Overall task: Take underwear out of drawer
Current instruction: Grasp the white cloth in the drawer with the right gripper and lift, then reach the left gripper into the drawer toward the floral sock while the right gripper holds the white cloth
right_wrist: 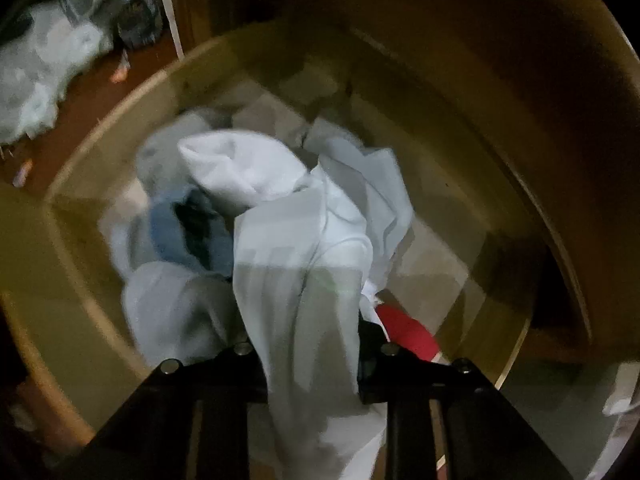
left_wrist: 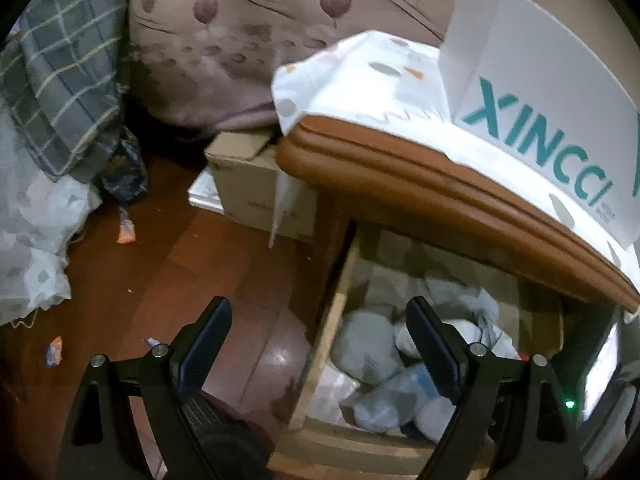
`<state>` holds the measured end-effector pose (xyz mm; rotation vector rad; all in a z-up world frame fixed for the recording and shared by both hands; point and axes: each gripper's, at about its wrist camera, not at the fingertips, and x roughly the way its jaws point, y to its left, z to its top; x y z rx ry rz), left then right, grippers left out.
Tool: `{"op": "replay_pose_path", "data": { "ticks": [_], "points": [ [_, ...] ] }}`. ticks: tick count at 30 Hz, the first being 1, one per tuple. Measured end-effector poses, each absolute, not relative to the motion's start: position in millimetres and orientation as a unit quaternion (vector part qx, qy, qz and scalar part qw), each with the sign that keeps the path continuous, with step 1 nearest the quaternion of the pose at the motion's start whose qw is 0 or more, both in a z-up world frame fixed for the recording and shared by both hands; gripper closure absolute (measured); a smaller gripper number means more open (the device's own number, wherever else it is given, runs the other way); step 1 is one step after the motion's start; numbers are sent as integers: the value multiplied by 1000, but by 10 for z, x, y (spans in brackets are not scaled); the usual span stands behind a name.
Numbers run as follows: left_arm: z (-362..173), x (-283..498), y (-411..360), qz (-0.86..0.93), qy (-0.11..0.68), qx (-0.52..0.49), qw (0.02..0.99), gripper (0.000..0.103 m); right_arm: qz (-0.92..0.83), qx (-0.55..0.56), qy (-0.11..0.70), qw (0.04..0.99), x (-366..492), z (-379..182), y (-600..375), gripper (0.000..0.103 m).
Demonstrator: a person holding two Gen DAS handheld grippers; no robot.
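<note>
An open wooden drawer (left_wrist: pixel 320 344) of a brown nightstand holds a heap of pale grey, white and blue garments (left_wrist: pixel 372 348). My left gripper (left_wrist: pixel 318 312) is open and empty, above the drawer's left wall, one finger over the floor and one over the clothes. In the right wrist view my right gripper (right_wrist: pixel 312 360) is shut on white underwear (right_wrist: pixel 296 288), which drapes over the fingers and stretches up from the heap (right_wrist: pixel 188 224) in the drawer (right_wrist: pixel 120 128). A red item (right_wrist: pixel 408 332) lies beside it. The right fingertips are hidden by the cloth.
A white XINCCI box (left_wrist: pixel 540 92) sits on a white cloth on the nightstand top (left_wrist: pixel 400 172). A cardboard box (left_wrist: pixel 256 192) stands on the dark red floor (left_wrist: pixel 160 272) behind. Bedding (left_wrist: pixel 36 208) and a plaid pillow (left_wrist: pixel 64 80) lie at the left. Wrappers litter the floor.
</note>
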<state>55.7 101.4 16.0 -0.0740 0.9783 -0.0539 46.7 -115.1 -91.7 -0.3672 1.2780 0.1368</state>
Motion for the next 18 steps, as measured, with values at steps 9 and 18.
{"op": "replay_pose_path", "data": {
  "ticks": [9,18],
  "points": [
    [68,536,805,-95,492,-35,865,17,89,-83,561,819,207,-452,-1241,80],
    [-82,558,594,-160,534,-49,829,17,93,9,535,840,24,-198,-1593,83]
  ]
}}
